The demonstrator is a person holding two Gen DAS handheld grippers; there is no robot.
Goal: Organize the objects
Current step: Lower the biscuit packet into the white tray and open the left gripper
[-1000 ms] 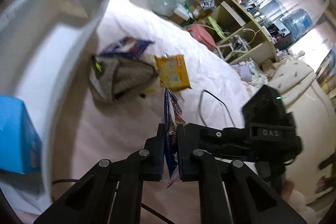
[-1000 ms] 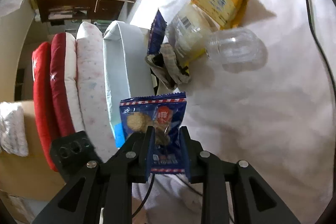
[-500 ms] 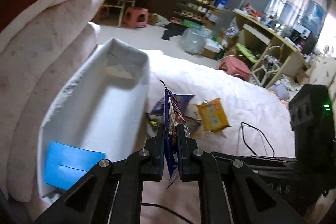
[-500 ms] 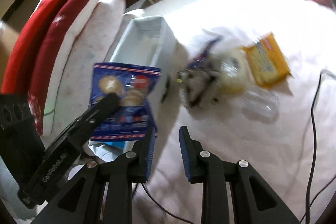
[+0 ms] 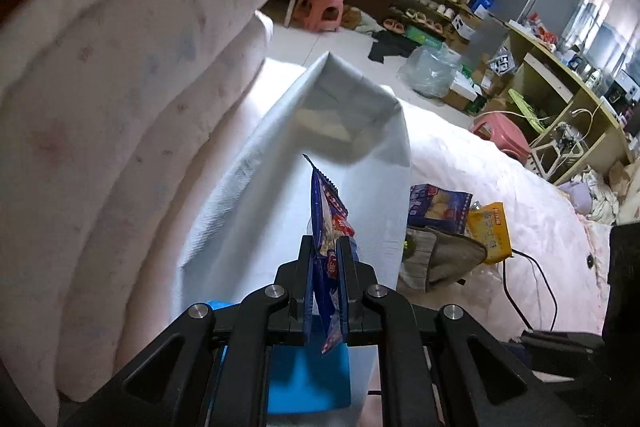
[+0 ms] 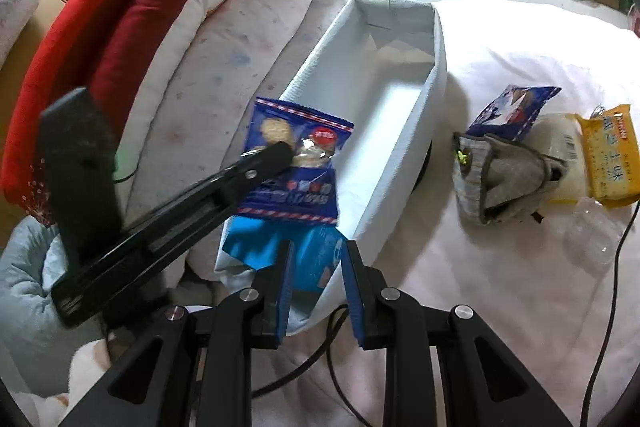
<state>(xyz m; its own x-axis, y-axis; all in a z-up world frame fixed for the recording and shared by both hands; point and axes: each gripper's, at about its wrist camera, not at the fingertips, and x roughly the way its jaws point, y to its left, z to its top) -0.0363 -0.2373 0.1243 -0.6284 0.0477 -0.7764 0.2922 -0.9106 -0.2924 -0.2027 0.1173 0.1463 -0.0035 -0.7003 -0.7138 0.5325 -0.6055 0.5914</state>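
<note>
Light: daylight from windows [image 5: 600,31] far right, soft and fairly bright.
Glare: white bedsheet [image 6: 520,39] nearly blown out.
Shadows: soft, beside white box [image 6: 438,75] on the right.
Focus: sharp near, slight smear far.
Distortion: strong fisheye bending, dark vignette at corners.
</note>
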